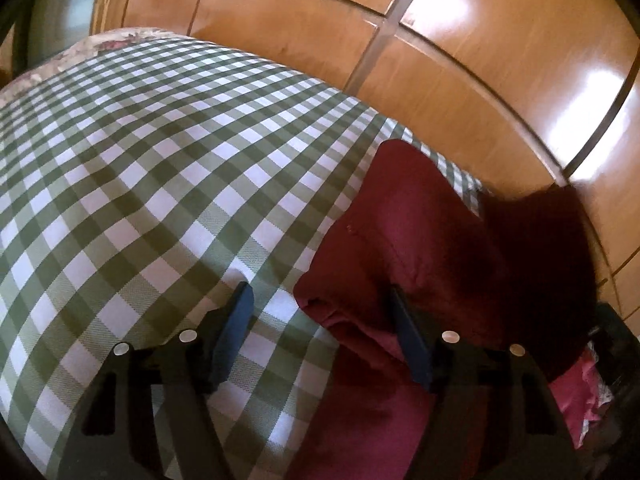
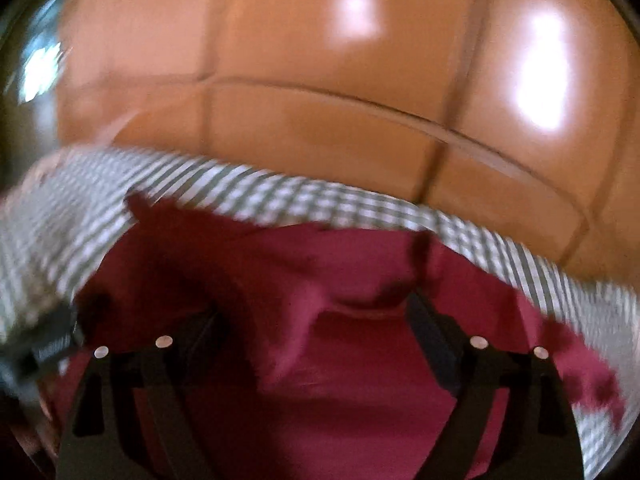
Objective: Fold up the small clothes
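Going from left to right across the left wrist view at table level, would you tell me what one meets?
Green checked tablecloth → folded maroon garment → glossy wooden cabinet panels.

This is a room in a home, most likely a bedroom. A green-and-white checked cloth [image 1: 152,168] covers a soft surface, with a flowered fabric [image 1: 120,38] showing at its far edge, as on a bed. Glossy wooden panels [image 1: 460,72] with narrow seams, like wardrobe doors, stand close behind it. A dark red garment [image 1: 404,232] lies on the cloth; the right wrist view is blurred.
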A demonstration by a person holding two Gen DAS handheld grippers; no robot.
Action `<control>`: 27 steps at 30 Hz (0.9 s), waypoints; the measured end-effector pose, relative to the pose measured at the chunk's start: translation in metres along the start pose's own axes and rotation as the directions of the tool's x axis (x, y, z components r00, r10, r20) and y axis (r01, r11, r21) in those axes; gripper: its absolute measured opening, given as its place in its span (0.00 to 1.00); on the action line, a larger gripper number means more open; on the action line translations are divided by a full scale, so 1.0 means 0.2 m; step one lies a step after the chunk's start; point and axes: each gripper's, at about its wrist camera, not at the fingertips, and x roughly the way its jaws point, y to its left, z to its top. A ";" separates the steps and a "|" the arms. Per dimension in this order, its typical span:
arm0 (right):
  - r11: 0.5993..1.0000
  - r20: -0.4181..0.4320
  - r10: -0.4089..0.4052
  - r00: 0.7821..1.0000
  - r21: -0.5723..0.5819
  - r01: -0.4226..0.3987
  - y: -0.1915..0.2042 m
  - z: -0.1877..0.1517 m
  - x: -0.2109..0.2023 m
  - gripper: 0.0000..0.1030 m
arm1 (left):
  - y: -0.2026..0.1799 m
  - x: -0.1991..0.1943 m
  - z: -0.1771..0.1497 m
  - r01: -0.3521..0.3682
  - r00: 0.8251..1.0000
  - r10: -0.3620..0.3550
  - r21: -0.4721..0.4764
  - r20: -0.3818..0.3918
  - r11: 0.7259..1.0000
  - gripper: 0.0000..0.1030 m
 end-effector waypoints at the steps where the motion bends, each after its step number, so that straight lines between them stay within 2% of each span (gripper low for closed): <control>1: 0.998 -0.006 -0.004 1.000 0.058 0.004 -0.07 0.00 0.00 0.89 | -0.01 0.00 0.00 -0.013 1.000 0.013 0.011 -0.002 1.000 0.65; 4: 0.971 -0.058 0.000 0.998 0.239 0.014 -0.32 -0.07 0.03 0.90 | -0.02 0.01 0.00 -0.027 1.000 0.027 0.022 -0.003 0.999 0.65; 9: 0.906 -0.165 0.069 0.984 0.423 0.008 -0.62 -0.28 0.12 0.90 | -0.01 0.00 0.00 -0.017 1.000 0.017 0.017 0.001 1.000 0.65; 11: 0.886 -0.156 0.100 0.983 0.463 -0.017 -0.68 -0.34 0.09 0.90 | 0.00 0.00 0.00 -0.003 1.000 0.003 0.008 0.005 1.000 0.65; 13: 0.872 -0.099 0.154 0.983 0.481 -0.088 -0.70 -0.37 0.05 0.89 | 0.01 -0.01 0.00 0.018 1.000 -0.018 -0.003 0.015 1.000 0.67; 14: 0.868 -0.077 0.186 0.980 0.480 -0.127 -0.70 -0.37 0.04 0.81 | 0.02 -0.02 0.00 0.023 1.000 -0.023 -0.006 0.018 1.000 0.67; 15: 0.865 -0.059 0.224 0.973 0.472 -0.170 -0.69 -0.37 0.04 0.67 | 0.01 -0.02 0.00 0.027 0.999 -0.027 -0.007 0.020 1.000 0.67; 16: 0.875 -0.067 0.238 0.969 0.447 -0.184 -0.66 -0.35 0.05 0.61 | 0.01 -0.03 0.00 0.034 0.999 -0.034 -0.009 0.027 0.999 0.67; 17: 0.892 -0.086 0.236 0.968 0.415 -0.180 -0.63 -0.34 0.06 0.49 | 0.02 -0.04 -0.01 0.043 0.998 -0.042 -0.014 0.037 0.999 0.67; 18: 0.902 -0.098 0.234 0.967 0.392 -0.179 -0.60 -0.33 0.06 0.30 | 0.02 -0.06 -0.01 0.055 0.997 -0.054 -0.018 0.049 0.998 0.68; 20: 0.921 -0.133 0.244 0.961 0.341 -0.187 -0.53 -0.30 0.10 0.09 | 0.04 -0.09 -0.01 0.105 0.991 -0.103 -0.026 0.085 0.994 0.76; 22: 0.926 -0.103 0.248 0.963 0.317 -0.205 -0.51 -0.28 0.11 0.08 | 0.04 -0.12 -0.01 0.145 0.983 -0.142 -0.021 0.114 0.989 0.77; 23: 0.931 -0.066 0.241 0.968 0.297 -0.212 -0.50 -0.26 0.09 0.08 | 0.03 -0.12 -0.01 0.143 0.983 -0.141 -0.013 0.117 0.990 0.77; 24: 0.943 -0.012 0.210 0.978 0.265 -0.199 -0.50 -0.24 0.05 0.08 | 0.02 -0.12 -0.01 0.130 0.986 -0.129 -0.005 0.110 0.991 0.77; 25: 0.952 0.019 0.180 0.984 0.250 -0.179 -0.49 -0.22 0.03 0.08 | 0.00 -0.09 -0.01 0.088 0.992 -0.088 0.005 0.086 0.996 0.77; 27: 0.960 0.020 0.120 0.993 0.252 -0.121 -0.51 -0.22 0.05 0.08 | -0.01 -0.05 -0.01 0.037 0.998 -0.037 0.012 0.055 0.999 0.77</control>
